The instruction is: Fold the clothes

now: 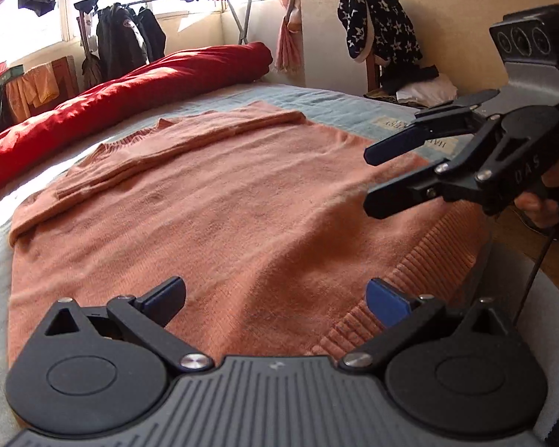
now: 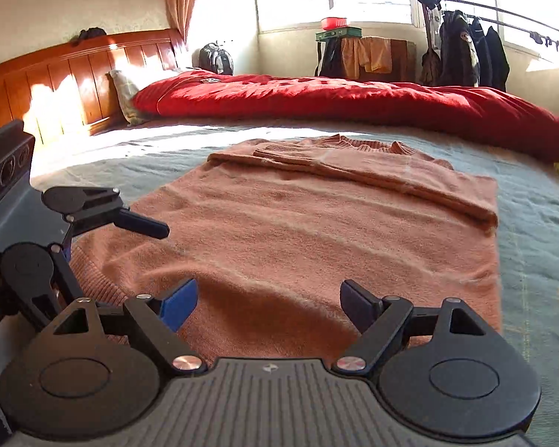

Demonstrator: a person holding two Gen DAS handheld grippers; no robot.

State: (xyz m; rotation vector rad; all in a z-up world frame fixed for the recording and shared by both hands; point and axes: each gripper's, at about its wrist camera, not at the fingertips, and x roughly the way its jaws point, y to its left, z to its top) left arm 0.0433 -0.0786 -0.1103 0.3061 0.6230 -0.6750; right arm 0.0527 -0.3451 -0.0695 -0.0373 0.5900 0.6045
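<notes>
A salmon knit sweater (image 1: 242, 205) (image 2: 316, 231) lies flat on the bed, its sleeves folded across the chest and its ribbed hem (image 1: 410, 279) toward me. Low over the hem end, my left gripper (image 1: 277, 296) is open with nothing between its fingers. My right gripper (image 1: 370, 180) (image 2: 268, 298) hovers open and empty to the right, above the hem's corner. In the right wrist view, one finger (image 2: 145, 225) of the left gripper shows at the left, over the hem. Neither gripper touches the cloth.
A rolled red duvet (image 1: 130, 89) (image 2: 354, 104) runs along the far side of the blue-grey sheet (image 2: 533, 223). The wooden headboard (image 2: 56, 82) is at left. A chair with star-patterned clothing (image 1: 380, 29) stands past the bed; a clothes rack (image 2: 462, 52) is by the window. A hand (image 1: 536, 208) holds the right gripper.
</notes>
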